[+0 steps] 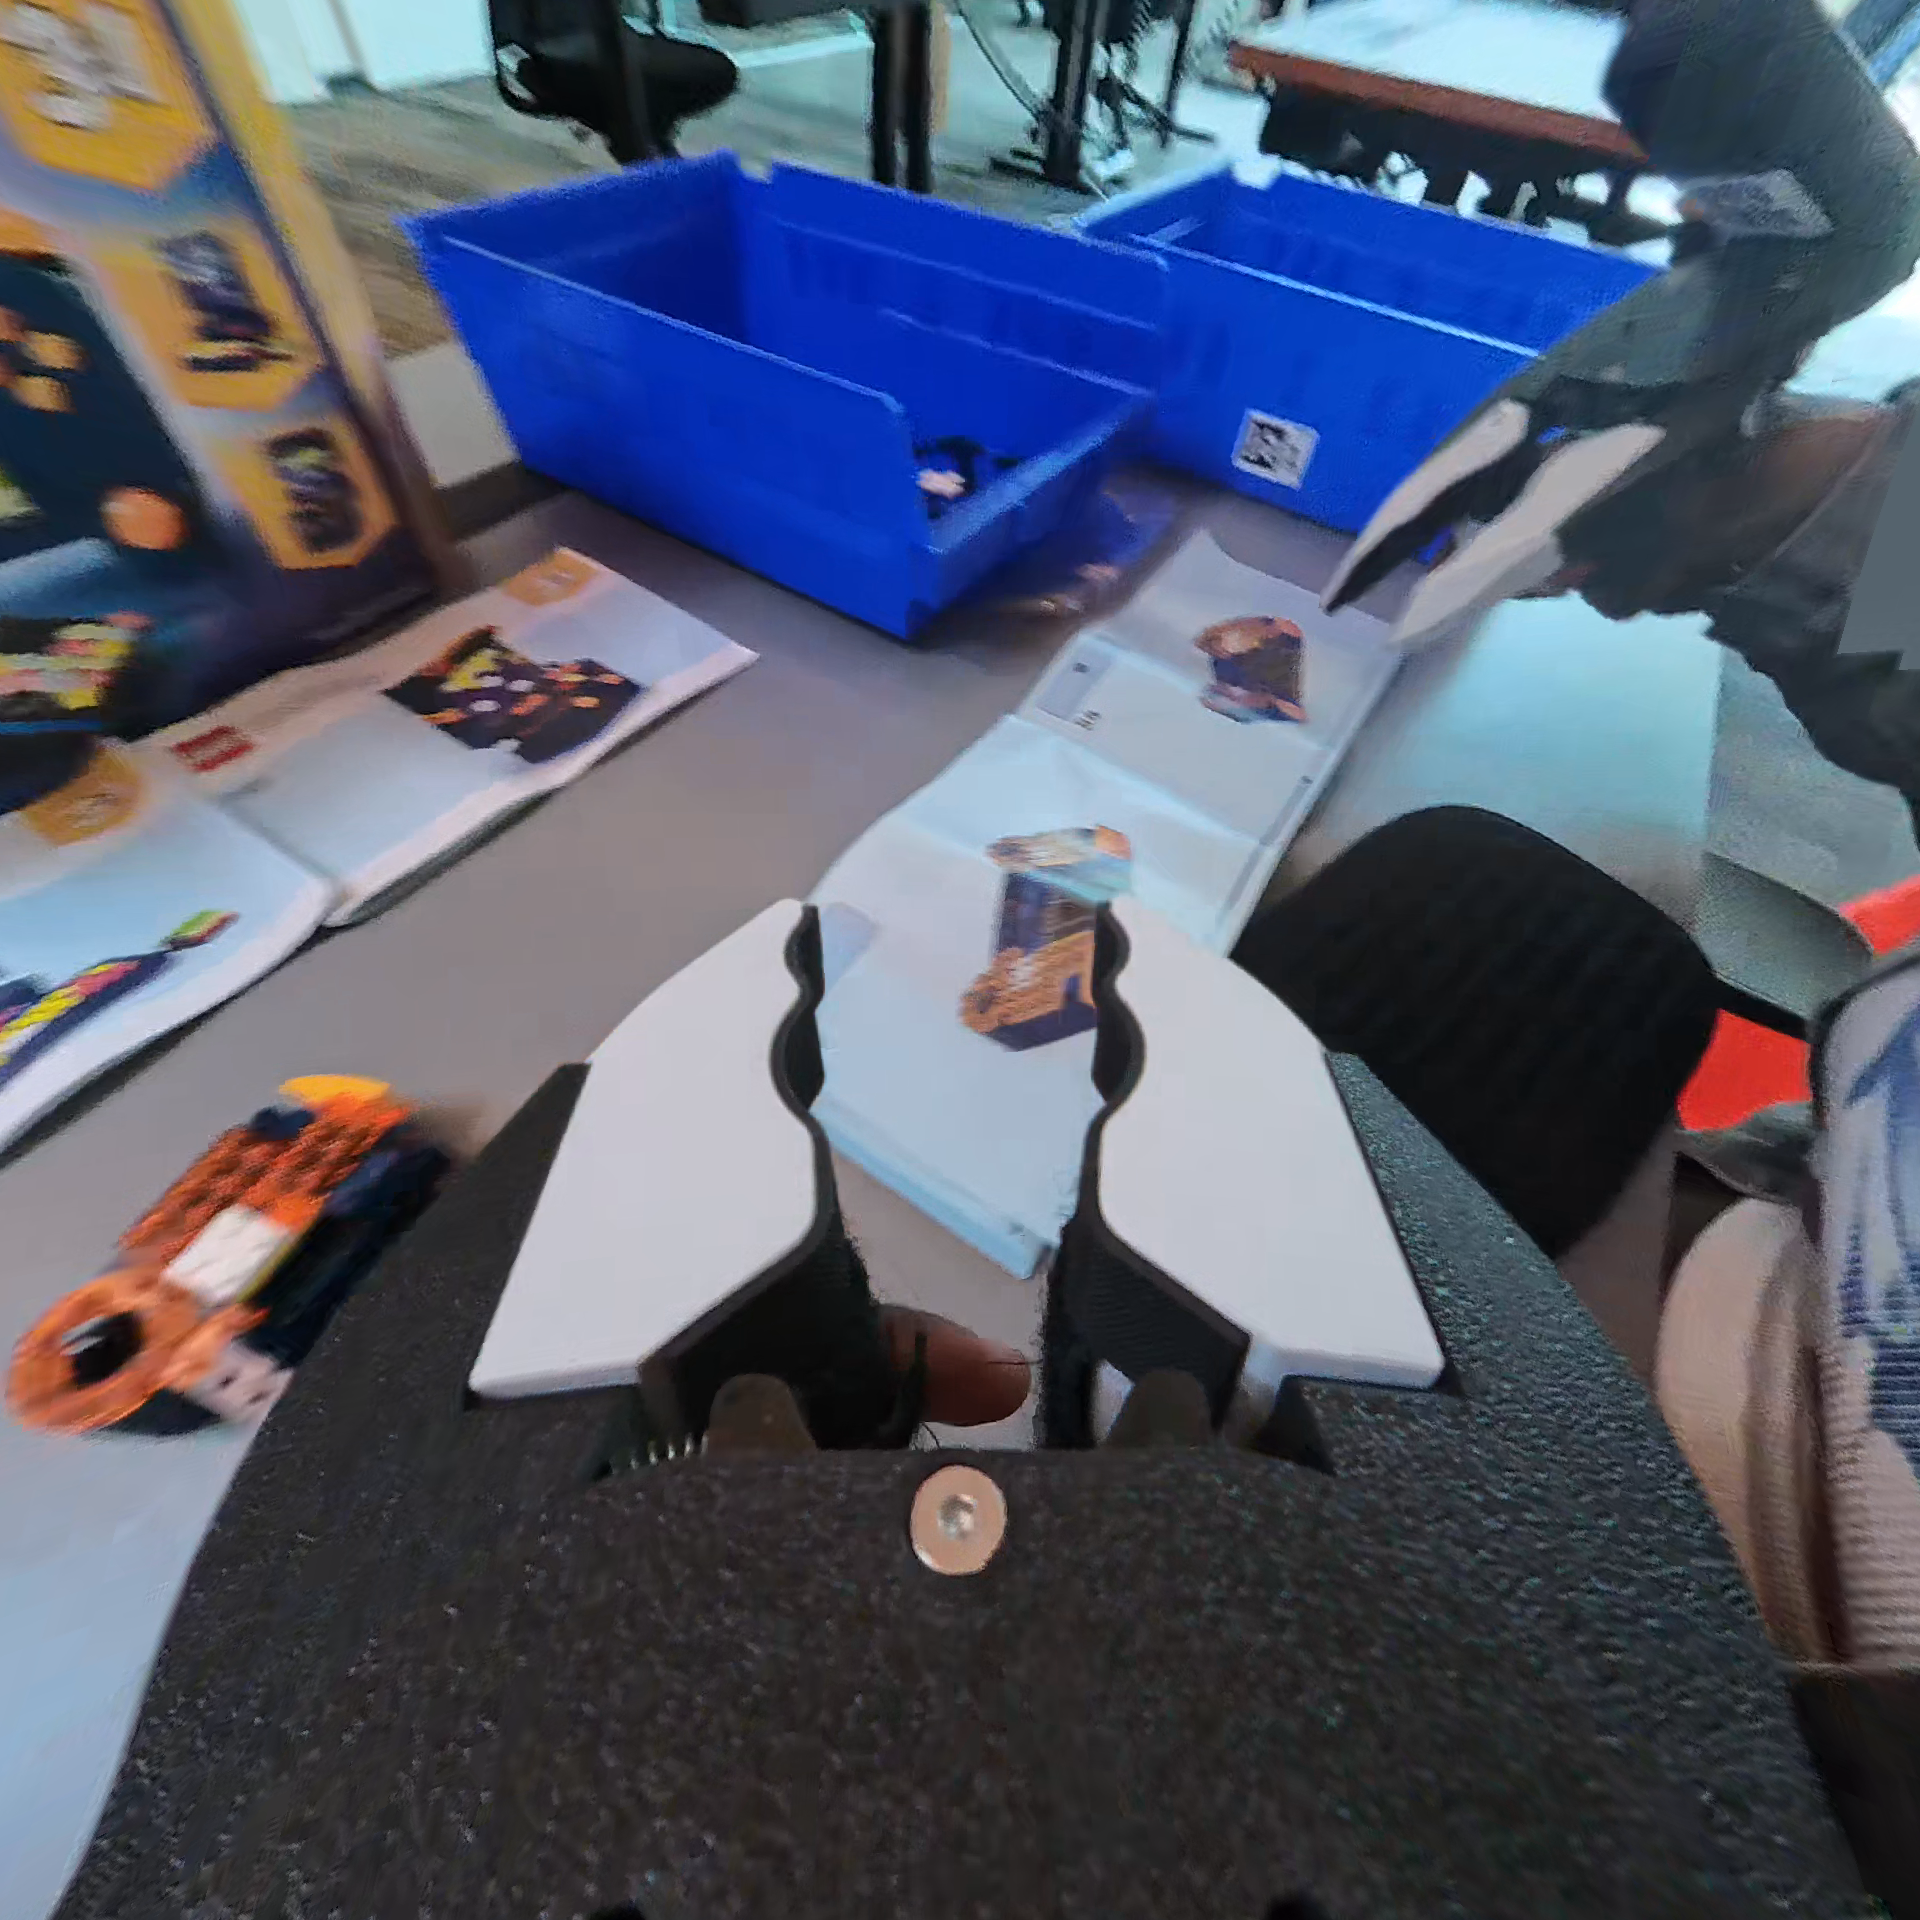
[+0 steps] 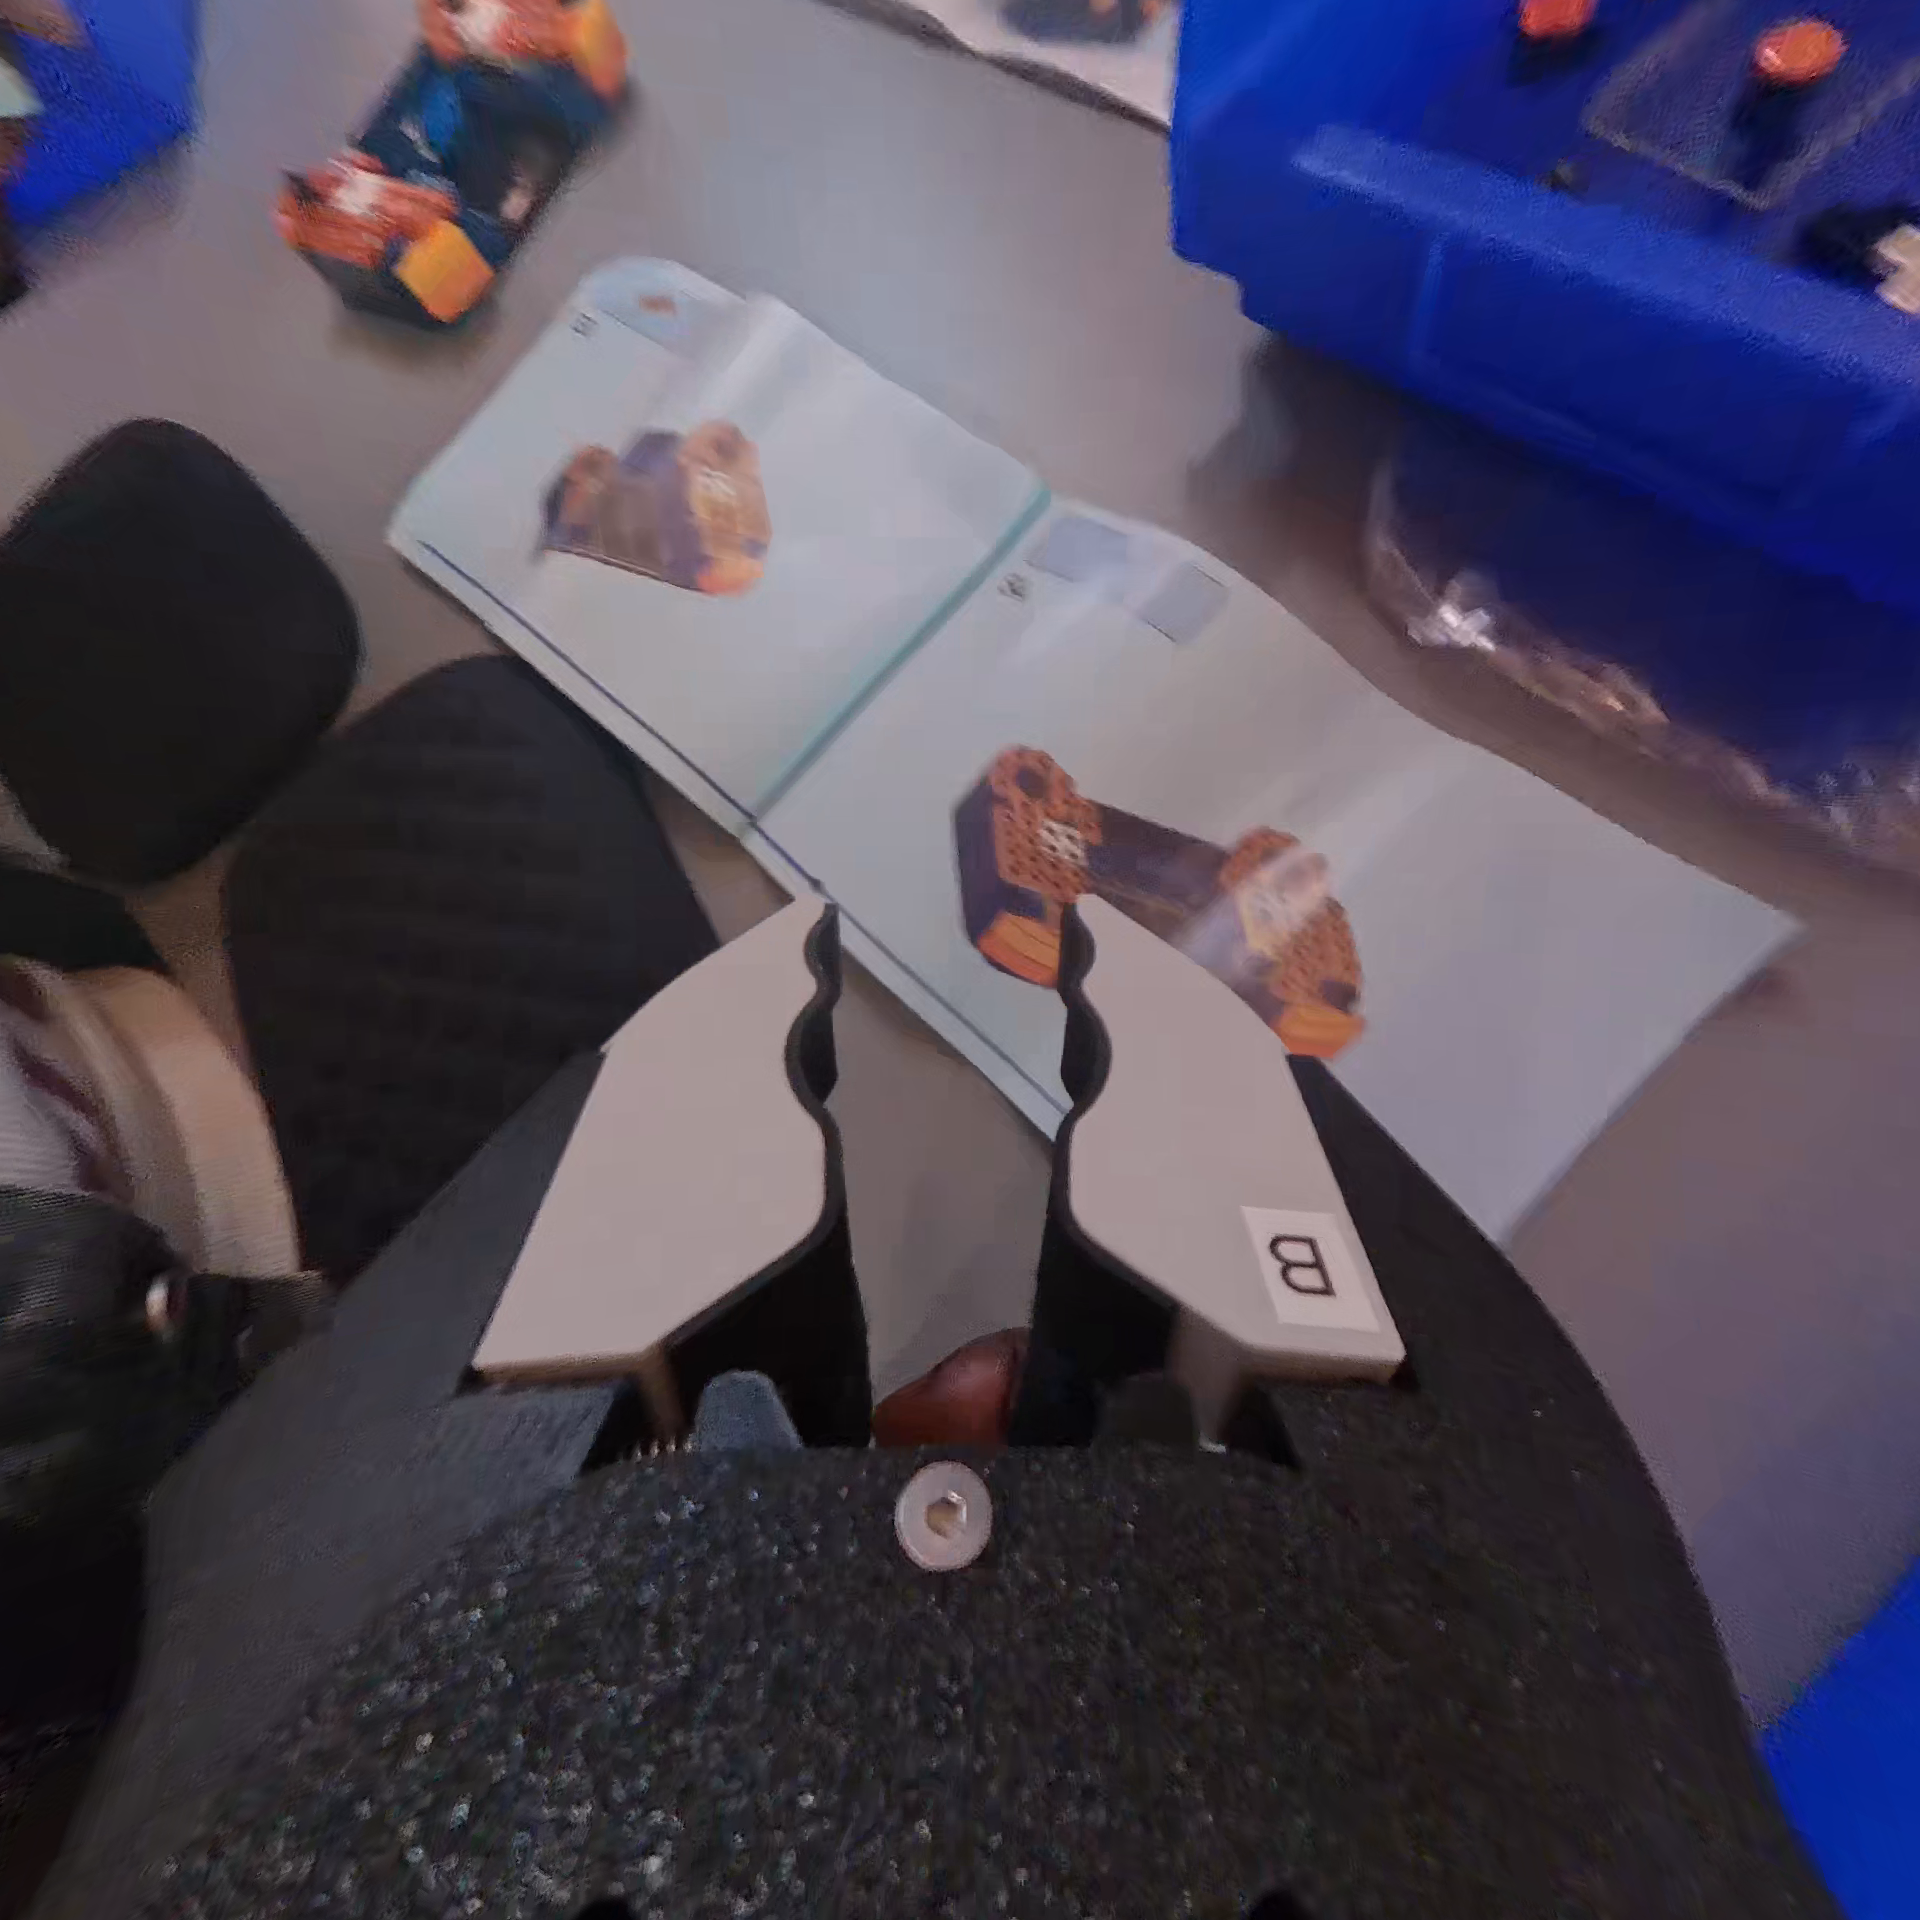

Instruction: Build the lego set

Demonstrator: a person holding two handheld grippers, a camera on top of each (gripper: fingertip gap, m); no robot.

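Observation:
My left gripper (image 1: 961, 925) is open with nothing between its pads. It hovers over the near page of an open instruction booklet (image 1: 1101, 769) that lies on the grey table (image 1: 644, 852). An orange and dark blue brick model (image 1: 218, 1247) lies on the table to its left. My right gripper (image 2: 951, 925) is open too, with nothing between its pads, above the near edge of the same booklet (image 2: 914, 623). It also shows in the left wrist view (image 1: 1382, 613), raised at the right. The brick model also shows in the right wrist view (image 2: 447, 166) at the far left.
Two blue bins (image 1: 790, 395) (image 1: 1351, 312) stand at the back, one holding small parts (image 2: 1558, 260). A clear plastic bag (image 2: 1621, 686) lies beside it. A tall printed box (image 1: 156, 364) and more open booklets (image 1: 468, 727) are at the left. A black chair part (image 1: 1486, 997) is close by. About 25 cm separates my left fingertips from my right.

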